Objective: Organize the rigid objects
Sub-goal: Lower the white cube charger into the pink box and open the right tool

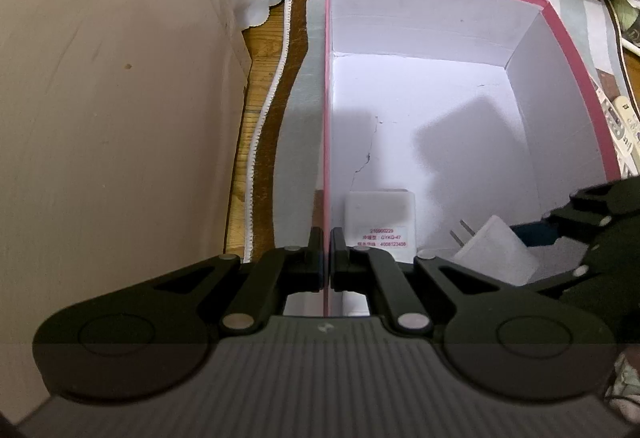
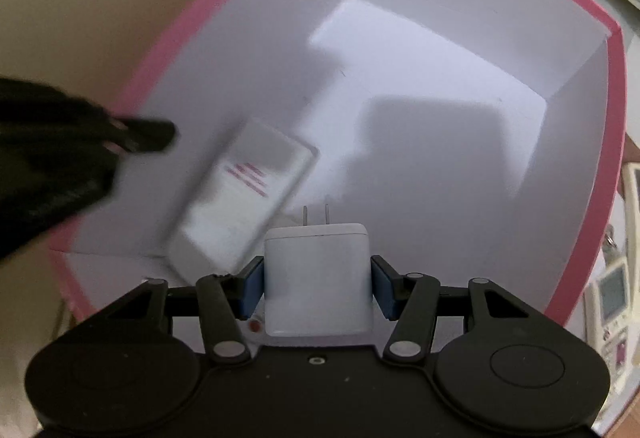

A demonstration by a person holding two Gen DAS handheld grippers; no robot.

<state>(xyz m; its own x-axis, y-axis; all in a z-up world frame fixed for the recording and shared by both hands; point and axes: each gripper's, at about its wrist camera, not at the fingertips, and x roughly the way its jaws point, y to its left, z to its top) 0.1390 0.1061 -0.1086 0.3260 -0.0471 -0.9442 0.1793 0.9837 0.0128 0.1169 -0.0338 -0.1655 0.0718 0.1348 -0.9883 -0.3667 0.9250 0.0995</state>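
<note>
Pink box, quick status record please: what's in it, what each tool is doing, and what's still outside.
container: pink box, white inside, open top
already inside: white remote, lying flat, red-print label up
left tool: shut on the box's near wall
right tool: shut on white charger, prongs pointing down, over the box interior
charger state: held, not yet released
outside box: more remotes beside the right wall
</note>
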